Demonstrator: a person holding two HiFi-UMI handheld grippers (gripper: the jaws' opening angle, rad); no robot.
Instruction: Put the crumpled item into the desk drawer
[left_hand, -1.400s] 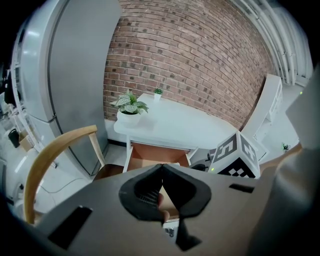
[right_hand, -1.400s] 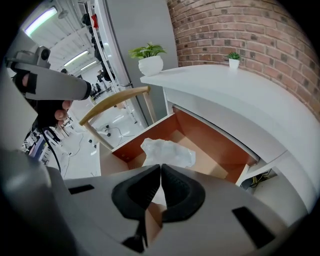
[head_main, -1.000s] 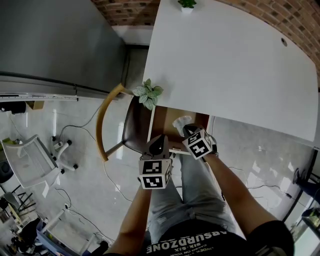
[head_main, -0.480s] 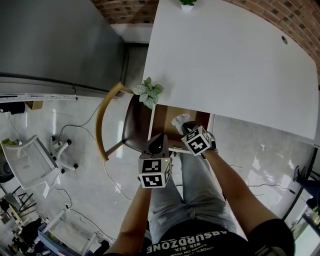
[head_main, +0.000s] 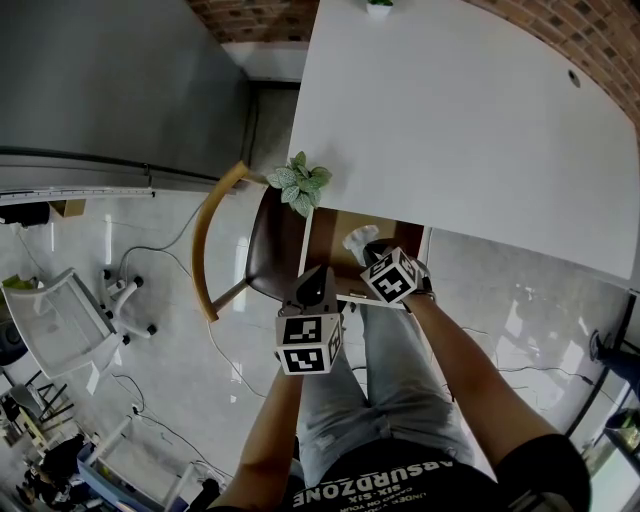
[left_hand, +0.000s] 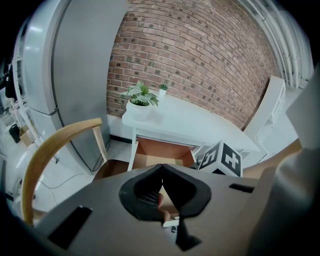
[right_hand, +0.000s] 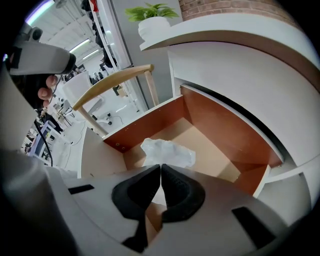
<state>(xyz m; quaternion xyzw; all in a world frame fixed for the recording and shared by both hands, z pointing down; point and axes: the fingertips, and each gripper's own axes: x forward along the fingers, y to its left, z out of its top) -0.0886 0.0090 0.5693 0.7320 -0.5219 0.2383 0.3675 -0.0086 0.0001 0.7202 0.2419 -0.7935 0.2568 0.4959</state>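
Note:
The crumpled white item (right_hand: 167, 152) hangs at the tips of my right gripper (right_hand: 160, 166), which is shut on it, just above the open desk drawer (right_hand: 215, 150). In the head view the crumpled item (head_main: 357, 240) shows over the brown drawer (head_main: 325, 232), beyond the right gripper (head_main: 368, 252). My left gripper (head_main: 318, 285) is held lower and to the left, near the person's lap. In the left gripper view its jaws (left_hand: 161, 166) are shut with nothing between them, pointing at the drawer (left_hand: 162, 150).
The white desk (head_main: 460, 120) fills the upper right of the head view. A potted plant (head_main: 300, 185) stands on its left corner. A wooden chair (head_main: 215, 235) stands left of the drawer. A white rack (head_main: 50, 320) and cables lie on the floor.
The right gripper and the crumpled item have shifted slightly farther over the drawer. The left gripper has stayed where it was.

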